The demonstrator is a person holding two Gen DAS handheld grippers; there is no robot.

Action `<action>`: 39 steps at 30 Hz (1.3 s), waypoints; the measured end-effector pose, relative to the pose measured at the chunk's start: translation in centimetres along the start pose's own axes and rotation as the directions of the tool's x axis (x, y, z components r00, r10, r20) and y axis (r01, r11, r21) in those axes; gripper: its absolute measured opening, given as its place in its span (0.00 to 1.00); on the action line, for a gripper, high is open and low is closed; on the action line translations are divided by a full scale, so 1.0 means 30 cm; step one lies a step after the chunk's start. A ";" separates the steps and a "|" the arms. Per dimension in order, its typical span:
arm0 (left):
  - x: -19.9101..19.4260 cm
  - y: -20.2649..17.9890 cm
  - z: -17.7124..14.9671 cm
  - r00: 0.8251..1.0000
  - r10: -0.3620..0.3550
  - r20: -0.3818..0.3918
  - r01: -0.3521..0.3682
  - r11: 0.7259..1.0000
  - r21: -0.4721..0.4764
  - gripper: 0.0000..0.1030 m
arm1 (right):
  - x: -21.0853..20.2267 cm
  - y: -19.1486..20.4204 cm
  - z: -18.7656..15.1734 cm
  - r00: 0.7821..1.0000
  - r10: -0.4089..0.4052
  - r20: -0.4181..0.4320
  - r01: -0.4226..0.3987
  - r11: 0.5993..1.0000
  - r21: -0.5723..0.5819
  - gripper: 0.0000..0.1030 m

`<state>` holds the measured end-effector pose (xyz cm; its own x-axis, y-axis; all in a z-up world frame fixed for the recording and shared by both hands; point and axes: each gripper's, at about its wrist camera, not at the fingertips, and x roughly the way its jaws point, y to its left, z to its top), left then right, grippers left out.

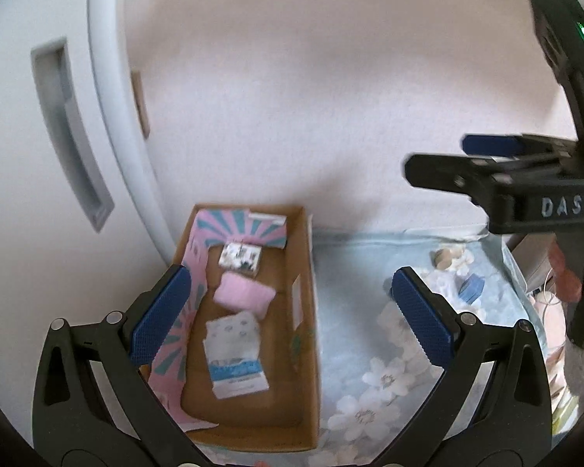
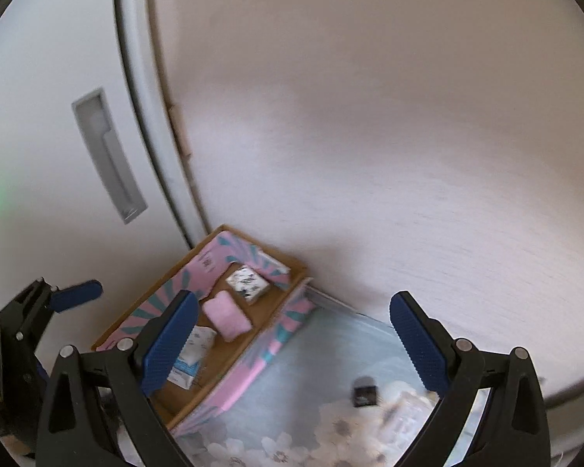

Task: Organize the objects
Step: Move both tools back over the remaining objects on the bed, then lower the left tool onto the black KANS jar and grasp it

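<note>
A cardboard box (image 1: 305, 369) with pink and teal printed flaps sits against the wall on a flowered blue cloth (image 1: 370, 350). In it lie a patterned white packet (image 1: 240, 258), a pink packet (image 1: 244, 294) and a white and blue tissue pack (image 1: 235, 352). My left gripper (image 1: 290, 315) hovers open above the box, empty. My right gripper (image 2: 294, 334) is open too, empty, above the box's (image 2: 214, 362) near side; it shows in the left wrist view as a black tool (image 1: 525, 179). A small dark item (image 2: 364, 391) lies on the cloth (image 2: 331, 358).
A white cabinet door with a recessed handle (image 1: 70, 132) stands left of the box; a plain wall (image 1: 311, 78) is behind. On the cloth to the right lie a round tan object (image 1: 442, 258) and a small blue item (image 1: 472, 288). Clutter sits past the cloth's right edge.
</note>
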<state>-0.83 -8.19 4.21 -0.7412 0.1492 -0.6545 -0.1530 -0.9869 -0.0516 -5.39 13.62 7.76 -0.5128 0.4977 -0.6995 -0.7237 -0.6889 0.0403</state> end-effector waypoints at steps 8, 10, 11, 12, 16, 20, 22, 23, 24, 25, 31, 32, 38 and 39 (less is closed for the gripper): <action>-0.036 -0.099 0.037 0.998 -0.046 0.031 0.045 0.997 0.058 1.00 | -0.169 -0.109 -0.103 0.989 -0.137 0.056 0.129 0.984 0.125 0.95; -0.047 -0.123 0.036 0.997 -0.064 0.039 0.062 0.996 0.065 1.00 | -0.206 -0.122 -0.131 0.983 -0.171 0.060 0.161 0.976 0.145 0.95; -0.053 -0.135 0.034 0.997 -0.068 0.046 0.065 0.995 0.070 1.00 | -0.221 -0.129 -0.145 0.981 -0.188 0.055 0.177 0.971 0.159 0.95; -0.058 -0.147 0.031 0.996 -0.069 0.053 0.065 0.995 0.076 1.00 | -0.239 -0.138 -0.168 0.978 -0.202 0.046 0.191 0.965 0.180 0.95; -0.071 -0.188 0.009 0.995 -0.076 0.071 0.068 0.993 0.100 1.00 | -0.295 -0.155 -0.236 0.973 -0.227 0.047 0.210 0.948 0.240 0.95; -0.072 -0.206 -0.018 0.993 -0.098 0.070 0.091 0.991 0.096 1.00 | -0.351 -0.162 -0.297 0.958 -0.279 0.057 0.255 0.930 0.266 0.95; -0.071 -0.213 -0.021 0.992 -0.106 0.071 0.098 0.990 0.099 1.00 | -0.371 -0.173 -0.321 0.955 -0.291 0.056 0.265 0.923 0.278 0.95; -0.071 -0.215 -0.021 0.992 -0.106 0.070 0.099 0.990 0.101 1.00 | -0.377 -0.181 -0.331 0.954 -0.295 0.054 0.269 0.920 0.285 0.95; -0.072 -0.218 -0.019 0.992 -0.106 0.072 0.098 0.990 0.103 1.00 | -0.379 -0.185 -0.335 0.953 -0.298 0.052 0.271 0.918 0.289 0.95; -0.075 -0.219 -0.018 0.991 -0.107 0.075 0.099 0.990 0.104 1.00 | -0.381 -0.191 -0.340 0.952 -0.302 0.049 0.275 0.915 0.295 0.95; -0.084 -0.224 -0.013 0.991 -0.106 0.079 0.097 0.989 0.109 1.00 | -0.387 -0.201 -0.352 0.935 -0.351 0.045 0.313 0.880 0.359 0.95; -0.085 -0.225 -0.013 0.991 -0.107 0.078 0.098 0.989 0.110 1.00 | -0.387 -0.200 -0.353 0.935 -0.351 0.046 0.313 0.880 0.358 0.95; -0.066 -0.224 0.000 0.990 -0.124 0.061 0.117 0.987 0.114 1.00 | -0.395 -0.198 -0.352 0.932 -0.358 0.057 0.314 0.876 0.366 0.95; -0.058 -0.224 0.002 0.990 -0.131 0.054 0.124 0.986 0.114 1.00 | -0.398 -0.199 -0.353 0.932 -0.358 0.059 0.313 0.876 0.367 0.95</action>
<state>1.46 -1.82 5.75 -0.7491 0.2802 -0.6003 -0.3171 -0.9473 -0.0465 9.95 6.21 8.30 -0.2458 0.7415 -0.6243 -0.9641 -0.2538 0.0780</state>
